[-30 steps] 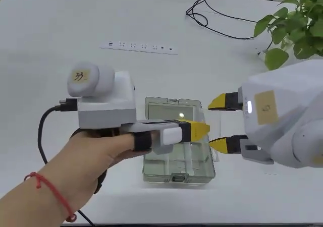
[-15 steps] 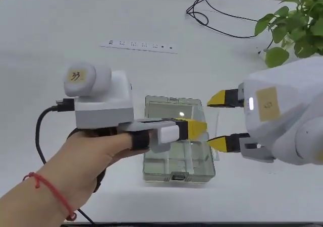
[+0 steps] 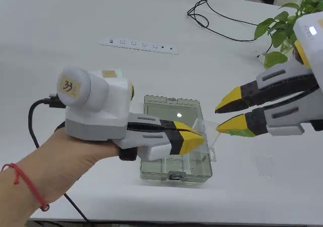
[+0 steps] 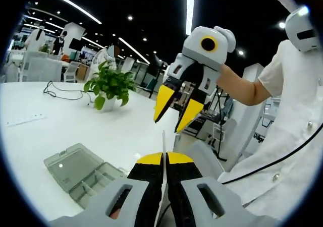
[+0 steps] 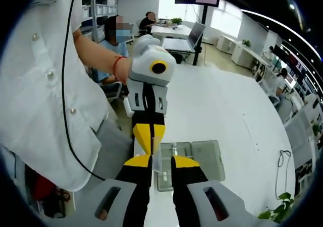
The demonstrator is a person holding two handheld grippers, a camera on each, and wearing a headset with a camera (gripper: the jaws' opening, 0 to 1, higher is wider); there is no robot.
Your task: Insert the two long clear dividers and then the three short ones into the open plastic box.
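The left gripper [image 3: 201,140] clamps a clear divider [image 3: 212,136] above the open box [image 3: 156,175], its free end between the right gripper's [image 3: 218,119] parted jaws, apparently for regripping.

White workbench [image 3: 60,15], ceiling strip lights [image 4: 190,5]

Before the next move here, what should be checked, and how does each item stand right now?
1. left gripper shut on clear divider: ok.
2. right gripper open, divider's free end between its jaws: ok.
3. plastic box open, lid laid back: ok.
4. Dividers already seated in the box: cannot tell.
5. Another clear piece lying on the table right of the box: ok.
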